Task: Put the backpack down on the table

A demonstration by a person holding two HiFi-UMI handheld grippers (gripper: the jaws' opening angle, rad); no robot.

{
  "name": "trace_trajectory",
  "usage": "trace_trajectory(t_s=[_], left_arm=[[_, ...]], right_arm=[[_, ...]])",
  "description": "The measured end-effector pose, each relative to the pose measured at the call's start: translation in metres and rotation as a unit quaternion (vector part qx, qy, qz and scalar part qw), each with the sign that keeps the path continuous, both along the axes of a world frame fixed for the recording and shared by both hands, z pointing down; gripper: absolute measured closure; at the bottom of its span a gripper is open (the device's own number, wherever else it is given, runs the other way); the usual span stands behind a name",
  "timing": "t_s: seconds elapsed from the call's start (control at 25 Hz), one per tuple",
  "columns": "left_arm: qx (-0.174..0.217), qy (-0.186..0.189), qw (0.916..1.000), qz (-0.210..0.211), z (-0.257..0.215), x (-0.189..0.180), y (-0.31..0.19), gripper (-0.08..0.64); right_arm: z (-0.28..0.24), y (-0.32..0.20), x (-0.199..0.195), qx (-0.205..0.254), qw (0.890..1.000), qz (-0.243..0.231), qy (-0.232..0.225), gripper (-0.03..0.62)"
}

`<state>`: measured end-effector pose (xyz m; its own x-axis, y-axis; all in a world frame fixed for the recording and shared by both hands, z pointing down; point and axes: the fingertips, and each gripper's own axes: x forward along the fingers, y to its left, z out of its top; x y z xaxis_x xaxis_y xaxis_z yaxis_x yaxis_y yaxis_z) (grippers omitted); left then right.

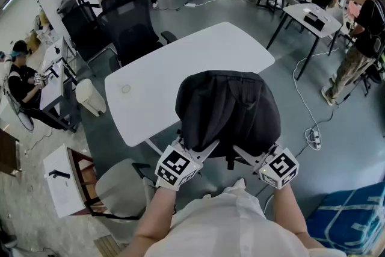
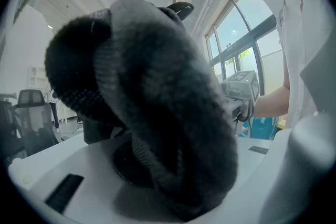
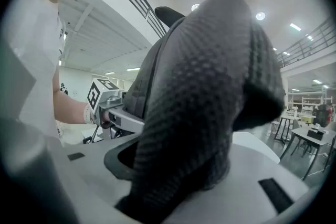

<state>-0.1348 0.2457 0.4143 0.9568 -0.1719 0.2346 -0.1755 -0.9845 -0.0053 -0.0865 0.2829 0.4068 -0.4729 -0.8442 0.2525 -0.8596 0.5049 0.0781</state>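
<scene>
Clamping on dark padded fabric, the left gripper's (image 2: 178, 181) jaws pinch a thick fold of the backpack (image 1: 228, 108), which fills the gap between them. The right gripper (image 3: 173, 176) has its jaws closed the same way on a ribbed, padded fold of that bag. The two grippers sit side by side under the backpack's near edge, left and right, each pointing slightly downward. The black backpack stands rounded and upright between them. It hangs over the near right corner of the white table (image 1: 180, 69) and partly overhangs the edge. I cannot tell whether its bottom touches the tabletop. Two black chairs (image 1: 129, 24) stand at the table's far left. A power strip (image 1: 314, 140) lies on the floor to the right.
</scene>
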Motion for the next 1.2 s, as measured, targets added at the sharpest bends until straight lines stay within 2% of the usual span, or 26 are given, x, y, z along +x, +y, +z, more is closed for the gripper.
trace_trajectory(t_s=[0.52,1.2], left_arm=[[0.003,0.004,1.0000,-0.008,-0.002,0.005,-0.012,0.408],[-0.001,0.004,1.0000,-0.008,-0.001,0.010,-0.016,0.410]], right_arm=[[-0.002,-0.013,0.006,0.004,1.000,-0.007,0.002,0.385],[-0.003,-0.017,0.011,0.006,1.000,-0.009,-0.021,0.385]])
